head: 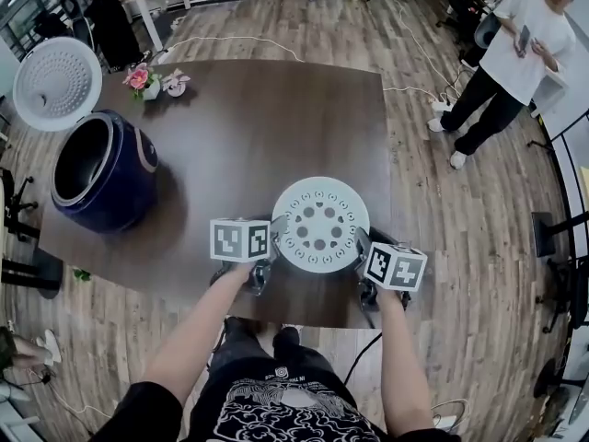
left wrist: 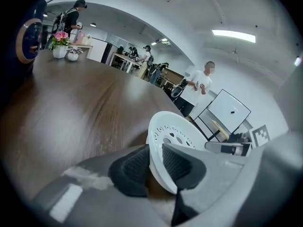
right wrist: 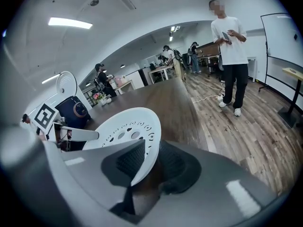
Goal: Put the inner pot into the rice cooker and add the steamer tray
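Left gripper [left wrist: 154, 163] and right gripper [right wrist: 149, 163] each pinch the tray [head: 320, 225] by its rim, so the tray step is starting. Next, they should lift it level and carry it to the cooker [head: 115, 180].

White perforated steamer tray [head: 321, 224], seemingly flat; open navy rice cooker [head: 103, 171] well apart.

The head view looks steeply down from above the left gripper [head: 275, 235] and right gripper [head: 361, 247], while each gripper view peers from close behind its own jaws across the steamer tray [head: 321, 224] all three share.
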`<action>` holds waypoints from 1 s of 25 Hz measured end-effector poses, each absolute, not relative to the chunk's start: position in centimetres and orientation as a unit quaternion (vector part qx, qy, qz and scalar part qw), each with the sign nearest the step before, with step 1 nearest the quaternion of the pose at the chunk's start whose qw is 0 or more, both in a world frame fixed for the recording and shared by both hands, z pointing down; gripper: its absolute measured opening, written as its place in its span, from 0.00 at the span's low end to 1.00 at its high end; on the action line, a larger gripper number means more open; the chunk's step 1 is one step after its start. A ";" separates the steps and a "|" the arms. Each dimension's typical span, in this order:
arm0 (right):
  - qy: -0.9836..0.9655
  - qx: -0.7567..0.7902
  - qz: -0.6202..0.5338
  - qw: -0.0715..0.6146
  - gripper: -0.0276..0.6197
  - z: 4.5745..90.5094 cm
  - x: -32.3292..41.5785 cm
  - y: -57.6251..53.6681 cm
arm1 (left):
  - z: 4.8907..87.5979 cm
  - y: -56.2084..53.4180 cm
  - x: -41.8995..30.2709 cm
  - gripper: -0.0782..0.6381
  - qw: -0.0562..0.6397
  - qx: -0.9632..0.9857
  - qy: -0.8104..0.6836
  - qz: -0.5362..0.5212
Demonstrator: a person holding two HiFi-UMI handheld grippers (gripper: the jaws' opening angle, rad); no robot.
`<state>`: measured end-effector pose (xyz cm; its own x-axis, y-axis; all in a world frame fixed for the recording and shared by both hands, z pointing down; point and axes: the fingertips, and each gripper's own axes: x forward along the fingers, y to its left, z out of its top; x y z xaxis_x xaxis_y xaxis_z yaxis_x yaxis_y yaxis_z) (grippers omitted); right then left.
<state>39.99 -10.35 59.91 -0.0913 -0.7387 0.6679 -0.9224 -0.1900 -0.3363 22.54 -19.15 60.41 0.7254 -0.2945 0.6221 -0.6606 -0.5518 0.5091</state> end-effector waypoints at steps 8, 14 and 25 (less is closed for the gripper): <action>-0.657 0.649 0.368 0.109 0.17 56.7 37.7 -14.4 | 56.9 -22.0 19.5 0.23 0.375 0.849 -0.321 0.189; -0.705 0.623 0.322 0.105 0.17 51.7 33.1 -19.6 | 52.5 -25.2 14.0 0.22 0.362 0.844 -0.369 0.141; -0.784 0.562 0.247 0.088 0.17 42.8 22.0 -28.3 | 42.8 -30.1 2.2 0.22 0.299 0.836 -0.456 0.065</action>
<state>22.00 -28.33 42.81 -0.3522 -0.8390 0.4148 -0.9254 0.2461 -0.2882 2.17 -30.11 42.79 0.5753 -0.7237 0.3811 -0.8012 -0.4051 0.4404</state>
